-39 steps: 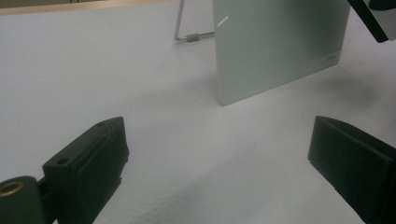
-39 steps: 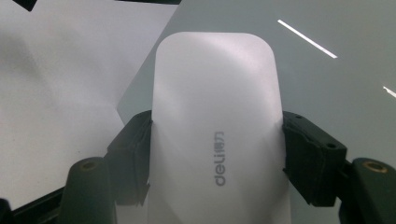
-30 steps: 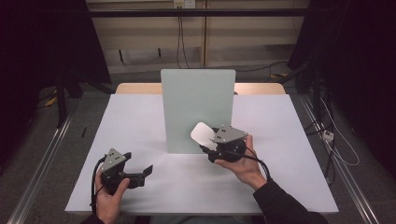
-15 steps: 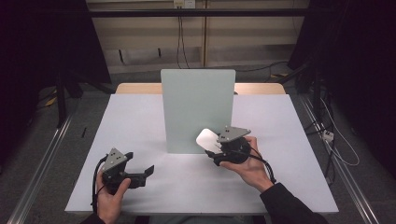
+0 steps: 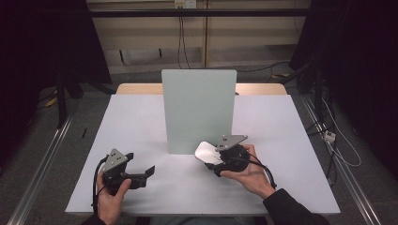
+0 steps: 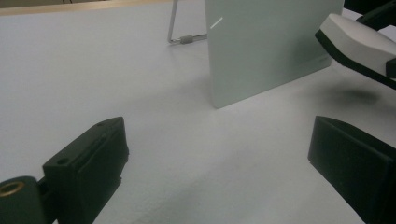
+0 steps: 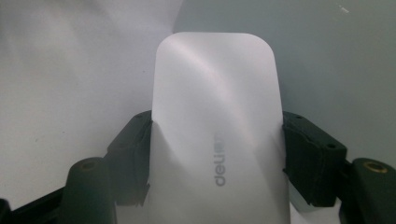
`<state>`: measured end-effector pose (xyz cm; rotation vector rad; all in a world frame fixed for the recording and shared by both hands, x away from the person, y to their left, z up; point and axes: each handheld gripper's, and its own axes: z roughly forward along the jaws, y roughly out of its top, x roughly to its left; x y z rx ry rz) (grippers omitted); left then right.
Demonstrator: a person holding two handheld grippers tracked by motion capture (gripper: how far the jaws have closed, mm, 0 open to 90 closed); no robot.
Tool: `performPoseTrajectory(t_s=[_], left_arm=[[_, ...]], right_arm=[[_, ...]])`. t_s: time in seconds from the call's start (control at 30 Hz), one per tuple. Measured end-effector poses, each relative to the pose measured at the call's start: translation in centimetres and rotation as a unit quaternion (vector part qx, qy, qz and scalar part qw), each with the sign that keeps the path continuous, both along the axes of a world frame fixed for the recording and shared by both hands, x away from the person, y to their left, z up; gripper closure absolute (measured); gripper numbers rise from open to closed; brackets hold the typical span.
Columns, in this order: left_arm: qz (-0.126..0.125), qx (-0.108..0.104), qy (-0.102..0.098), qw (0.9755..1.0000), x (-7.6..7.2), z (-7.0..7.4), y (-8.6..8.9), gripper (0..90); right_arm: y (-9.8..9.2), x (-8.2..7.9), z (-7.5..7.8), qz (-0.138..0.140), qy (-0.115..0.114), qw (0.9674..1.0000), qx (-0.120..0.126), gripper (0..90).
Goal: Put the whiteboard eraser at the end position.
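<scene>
Since the earlier frame, right tool point(image 5: 210, 158) has carried the mouse point(image 5: 207, 152) slightly rightward, just before the panel point(image 5: 199, 110). Its jaws clamp the mouse's sides above the white worktop point(image 5: 141, 117). Left tool point(image 5: 146, 171) rests near the front edge, jaws wide apart, holding nothing. Right gripper view reads "deli" on the mouse point(image 7: 215, 130); left gripper view shows the panel's wire stand point(image 6: 180, 35). Beyond, dark room, cables.

Right tongs point(image 5: 212, 158) clamped (left tongs point(image 5: 146, 172) agape)
</scene>
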<state>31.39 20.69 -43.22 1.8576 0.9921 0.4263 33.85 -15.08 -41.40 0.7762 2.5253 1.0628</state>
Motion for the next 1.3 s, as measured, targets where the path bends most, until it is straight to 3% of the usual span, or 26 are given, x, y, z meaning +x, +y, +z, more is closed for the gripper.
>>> performPoseTrajectory(t_s=[0.6, 0.87, 1.03, 1.3], left_arm=[[0.002, 0.001, 0.001, 1.0, 0.0, 0.0, 0.0, 4.7], [0.001, 0.002, -0.001, 1.0, 0.0, 0.0, 0.0, 4.7], [0.0, 0.002, 0.0, 1.0, 0.0, 0.0, 0.0, 4.7], [0.0, 0.002, -0.001, 1.0, -0.1, 0.1, 0.0, 4.7]], right_arm=[[2.2, -0.6, -0.8, 0.043, 0.032, 0.9985, -0.009, 31.4], [3.2, -0.7, -1.3, 0.062, 0.04, 0.997, -0.023, 31.4], [3.5, -0.8, -1.4, 0.065, 0.04, 0.9961, -0.044, 31.4], [3.8, -0.7, -2.0, 0.069, 0.057, 0.9944, -0.055, 31.4]])
